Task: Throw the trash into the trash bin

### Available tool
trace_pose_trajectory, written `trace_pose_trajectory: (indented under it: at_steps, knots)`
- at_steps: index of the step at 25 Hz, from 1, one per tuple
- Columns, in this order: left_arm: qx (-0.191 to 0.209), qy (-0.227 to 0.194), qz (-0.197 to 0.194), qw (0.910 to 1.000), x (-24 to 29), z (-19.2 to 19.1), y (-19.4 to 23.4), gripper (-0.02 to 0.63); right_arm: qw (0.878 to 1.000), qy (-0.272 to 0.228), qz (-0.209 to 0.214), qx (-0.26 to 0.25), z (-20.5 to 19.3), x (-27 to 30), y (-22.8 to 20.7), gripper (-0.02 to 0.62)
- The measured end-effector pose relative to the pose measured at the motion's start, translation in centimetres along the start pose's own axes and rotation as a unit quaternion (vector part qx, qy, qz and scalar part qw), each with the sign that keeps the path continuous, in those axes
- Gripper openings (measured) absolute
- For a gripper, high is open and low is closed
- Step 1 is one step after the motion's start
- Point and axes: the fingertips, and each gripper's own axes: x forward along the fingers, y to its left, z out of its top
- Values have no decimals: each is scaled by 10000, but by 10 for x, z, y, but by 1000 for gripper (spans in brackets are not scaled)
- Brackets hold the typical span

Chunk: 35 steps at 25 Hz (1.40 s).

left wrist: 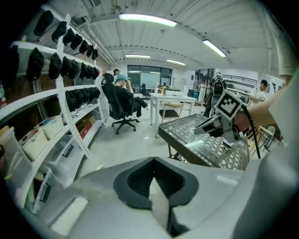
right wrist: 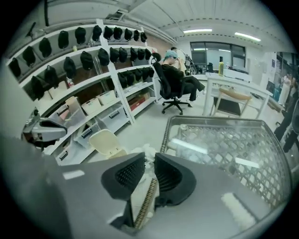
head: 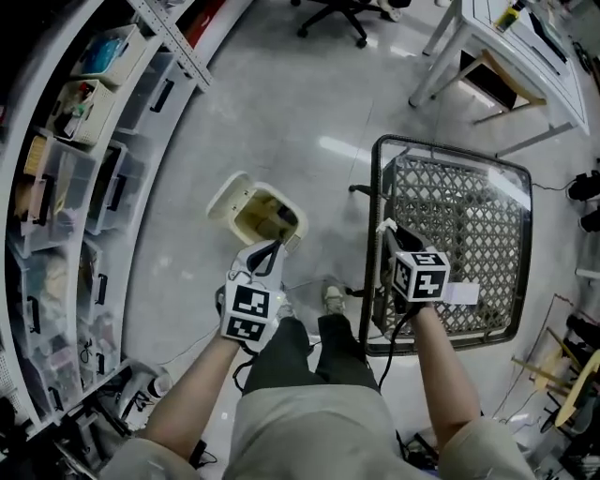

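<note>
The cream trash bin (head: 246,202) stands on the floor with its lid up, just ahead of my left gripper (head: 269,249), which hangs over the floor beside it. The left gripper's pads (left wrist: 140,179) meet with nothing between them. My right gripper (head: 386,231) is over the left edge of the black mesh table (head: 450,155). It is shut on a crumpled white paper (right wrist: 144,153) that sticks out past its pads (right wrist: 125,173). The bin (right wrist: 105,140) lies to the left of and below that paper. A white strip (head: 461,292) lies on the mesh.
Shelving with storage boxes (head: 84,169) curves along the left. A black office chair (head: 337,14) and a white desk (head: 506,47) stand beyond, and a person sits in the chair (left wrist: 119,100). My legs and shoes (head: 333,300) are between bin and table.
</note>
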Motion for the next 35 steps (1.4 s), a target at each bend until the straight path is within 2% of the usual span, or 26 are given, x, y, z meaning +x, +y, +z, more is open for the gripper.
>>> trace_pose_trajectory:
  at_steps: [3, 8, 19, 25, 31, 35]
  knots:
    - [-208, -8, 214, 9996, -13, -14, 24, 2, 9992, -37, 335, -236, 16, 20, 41, 71]
    - [-535, 45, 554, 9970, -26, -46, 60, 2, 9945, 136, 835, -614, 16, 64, 107, 71]
    - [-1001, 338, 829, 9909, -15, -143, 109, 2, 9765, 1009, 1419, -1269, -48, 168, 217, 72]
    - [-1212, 493, 834, 9879, 5, -190, 126, 2, 9643, 1469, 1498, -1617, -92, 224, 241, 74]
    - [-1404, 624, 764, 9852, 27, -227, 134, 2, 9660, 1613, 1302, -1543, -121, 271, 241, 92]
    - [-1506, 689, 736, 9834, 36, -242, 132, 2, 9671, 1658, 1298, -1430, -134, 288, 236, 157]
